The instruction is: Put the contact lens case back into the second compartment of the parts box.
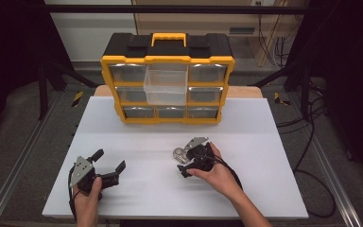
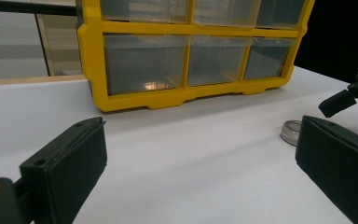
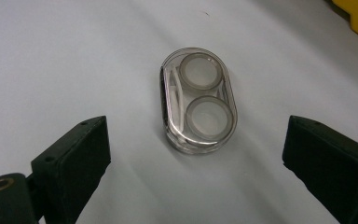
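A small clear oval case with two round wells lies flat on the white table. My right gripper hovers over it, open, one jaw on each side and neither touching. In the high view the case sits just left of the right gripper, held by a hand. My left gripper stands open near the table's front left with nothing between its jaws. In the left gripper view, that gripper faces the organizer, and the case lies at the right.
A yellow and black drawer organizer stands at the back of the table. Its clear top middle drawer is pulled out. The other drawers are pushed in. Cables run along the floor on the right.
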A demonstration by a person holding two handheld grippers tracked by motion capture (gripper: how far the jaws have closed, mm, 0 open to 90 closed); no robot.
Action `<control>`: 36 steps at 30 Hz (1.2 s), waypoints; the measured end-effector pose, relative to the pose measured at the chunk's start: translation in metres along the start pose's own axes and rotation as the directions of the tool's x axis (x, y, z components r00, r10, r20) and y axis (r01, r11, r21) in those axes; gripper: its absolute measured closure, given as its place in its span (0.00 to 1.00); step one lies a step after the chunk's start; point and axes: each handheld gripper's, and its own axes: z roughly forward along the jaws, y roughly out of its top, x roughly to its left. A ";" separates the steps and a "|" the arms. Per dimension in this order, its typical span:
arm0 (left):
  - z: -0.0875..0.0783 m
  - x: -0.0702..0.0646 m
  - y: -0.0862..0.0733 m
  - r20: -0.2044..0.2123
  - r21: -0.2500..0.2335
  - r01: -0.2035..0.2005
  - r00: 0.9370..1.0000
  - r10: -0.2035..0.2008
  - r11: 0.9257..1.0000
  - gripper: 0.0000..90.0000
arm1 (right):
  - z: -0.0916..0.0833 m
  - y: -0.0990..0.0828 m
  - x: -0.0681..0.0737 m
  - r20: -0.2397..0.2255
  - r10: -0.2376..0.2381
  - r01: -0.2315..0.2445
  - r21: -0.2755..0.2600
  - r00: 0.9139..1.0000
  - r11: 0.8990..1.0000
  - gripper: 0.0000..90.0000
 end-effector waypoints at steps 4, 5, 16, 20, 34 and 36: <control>0.001 -0.001 0.000 0.004 -0.002 -0.002 1.000 0.002 1.000 0.02 | 0.004 0.003 -0.002 -0.020 0.017 -0.017 0.003 1.000 1.000 0.15; 0.001 -0.001 0.000 0.005 0.000 -0.002 1.000 0.002 1.000 0.02 | 0.005 0.003 -0.003 -0.022 0.018 -0.018 0.003 1.000 1.000 0.15; 0.001 -0.001 0.000 0.002 0.000 0.001 1.000 -0.001 1.000 0.02 | 0.012 0.011 -0.009 -0.055 0.051 -0.052 -0.009 0.997 0.999 0.33; 0.003 -0.002 0.000 0.013 0.002 0.000 1.000 0.000 1.000 0.02 | 0.017 0.011 -0.008 -0.052 0.047 -0.047 0.000 0.998 0.999 0.37; 0.006 -0.002 -0.001 0.012 0.007 -0.001 1.000 0.001 1.000 0.02 | 0.021 0.012 -0.009 -0.057 0.044 -0.044 -0.004 0.997 0.999 0.51; 0.006 -0.002 -0.001 0.013 0.007 0.000 1.000 0.000 1.000 0.02 | 0.021 0.012 -0.009 -0.057 0.043 -0.044 -0.004 0.997 0.999 0.51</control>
